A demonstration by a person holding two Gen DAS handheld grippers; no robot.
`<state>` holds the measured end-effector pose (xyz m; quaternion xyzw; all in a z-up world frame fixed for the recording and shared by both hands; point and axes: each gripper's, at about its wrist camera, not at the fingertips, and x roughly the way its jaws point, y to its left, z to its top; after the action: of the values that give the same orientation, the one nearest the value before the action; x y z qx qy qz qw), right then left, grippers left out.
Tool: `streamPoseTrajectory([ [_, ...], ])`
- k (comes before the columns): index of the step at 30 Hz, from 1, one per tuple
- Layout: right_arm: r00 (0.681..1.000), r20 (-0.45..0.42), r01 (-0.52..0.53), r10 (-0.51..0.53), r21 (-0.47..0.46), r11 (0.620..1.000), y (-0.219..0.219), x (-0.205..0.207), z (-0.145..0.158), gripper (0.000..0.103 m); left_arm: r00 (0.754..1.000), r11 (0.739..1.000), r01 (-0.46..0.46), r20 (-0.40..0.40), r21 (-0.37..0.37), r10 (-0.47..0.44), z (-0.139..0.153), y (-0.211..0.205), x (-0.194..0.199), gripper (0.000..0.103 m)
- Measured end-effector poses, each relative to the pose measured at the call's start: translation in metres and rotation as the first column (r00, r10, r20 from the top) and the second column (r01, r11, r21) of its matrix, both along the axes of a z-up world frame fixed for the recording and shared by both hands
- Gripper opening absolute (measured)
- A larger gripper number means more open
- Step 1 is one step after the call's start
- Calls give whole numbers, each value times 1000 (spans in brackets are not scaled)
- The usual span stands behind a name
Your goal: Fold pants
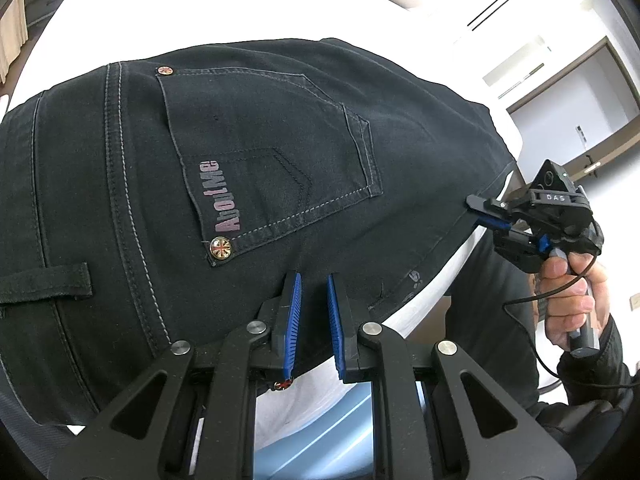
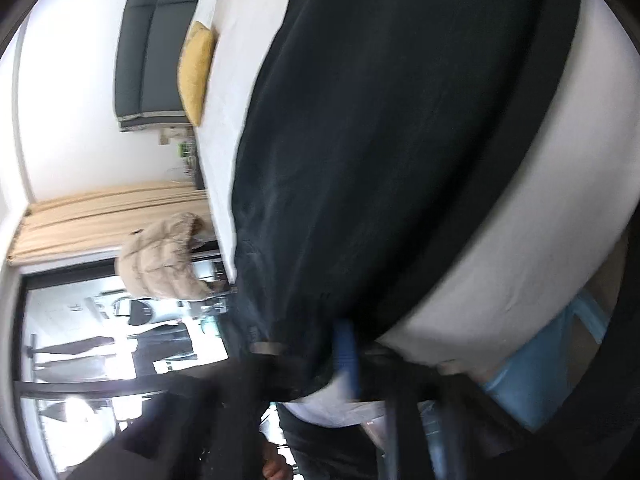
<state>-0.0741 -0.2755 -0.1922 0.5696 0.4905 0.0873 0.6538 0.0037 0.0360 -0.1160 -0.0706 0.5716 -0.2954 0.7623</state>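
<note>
- Dark denim pants lie spread on a white bed, seat side up, with a back pocket and its rivets facing the left wrist view; the waist end reaches the near edge of the bed.
- Risk, left side: the left hand-held gripper has its blue pads close together over the waist edge, yet a slit of daylight shows between them, and whether cloth is pinched there cannot be told. A thin bite could slip once the fabric is lifted.
- Risk, right side: the right hand-held gripper is pressed together at the side edge of the pants, seemingly on the hem; the right wrist view is blurred, so the depth of the bite is uncertain. A single layer caught alone would probably give a skewed fold.
- Risk, both: uneven lifting would likely drag the pants across the bed and crease them.
- Pose: the left hand-held gripper points steeply down at the waist; the right one points less steeply, held in a hand in a dark sleeve beside the bed.
</note>
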Motion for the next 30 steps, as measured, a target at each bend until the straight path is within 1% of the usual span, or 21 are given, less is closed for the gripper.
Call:
streamPoseTrajectory([
  [4, 1000, -3, 11, -11, -7, 1000, -2, -12, 1, 4, 1000, 1000, 16, -4, 17, -16, -1, -8, -1, 13],
  [8, 998, -17, 55, -54, 32, 998, -9, -27, -15, 2, 1000, 1000, 13, -15, 3, -13, -2, -8, -1, 13],
  [9, 999, -8, 45, -45, 19, 999, -8, -25, -14, 3, 1000, 1000, 12, -16, 1, -12, -2, -8, -1, 13],
  [10, 1000, 17, 18, -17, -14, 1000, -6, -20, -7, 4, 1000, 1000, 12, -17, -1, -12, -2, -9, 0, 13],
  [12, 999, 34, 6, -4, -34, 999, -8, -16, 1, 8, 1000, 1000, 13, -17, -1, -13, -3, -8, -1, 13],
  [14, 999, 34, 30, -30, -10, 999, -15, -15, 1, 15, 1000, 1000, 10, -18, -3, -10, -3, -6, -1, 13],
  [15, 998, 38, 58, -58, 13, 998, -20, -16, -1, 20, 1000, 1000, 8, -18, -3, -8, -3, -5, -2, 13],
  [18, 996, 45, 72, -72, 11, 997, -24, -12, -1, 21, 1000, 1000, 10, -16, 1, -10, -3, -1, -3, 13],
  [20, 996, 48, 77, -78, 17, 997, -27, -9, -1, 20, 1000, 1000, 12, -18, 2, -12, -3, 1, -3, 14],
  [21, 993, 45, 106, -108, 35, 994, -35, -9, -3, 14, 1000, 1000, 11, -19, 1, -11, -3, 0, -3, 13],
  [22, 989, 38, 139, -141, 44, 989, -42, -10, -5, 5, 1000, 1000, 11, -20, 1, -11, -4, 0, -3, 13],
  [25, 977, 16, 214, -214, 26, 977, -67, -22, -10, 2, 1000, 1000, 14, -20, 3, -14, -3, -1, -2, 13],
  [27, 975, 6, 221, -221, 12, 975, -70, -30, -10, 2, 1000, 1000, 13, -22, 2, -13, -4, -2, -2, 13],
  [30, 976, 16, 217, -217, -17, 976, -67, -33, -9, 1, 1000, 1000, 13, -24, 2, -13, -5, -4, -1, 14],
])
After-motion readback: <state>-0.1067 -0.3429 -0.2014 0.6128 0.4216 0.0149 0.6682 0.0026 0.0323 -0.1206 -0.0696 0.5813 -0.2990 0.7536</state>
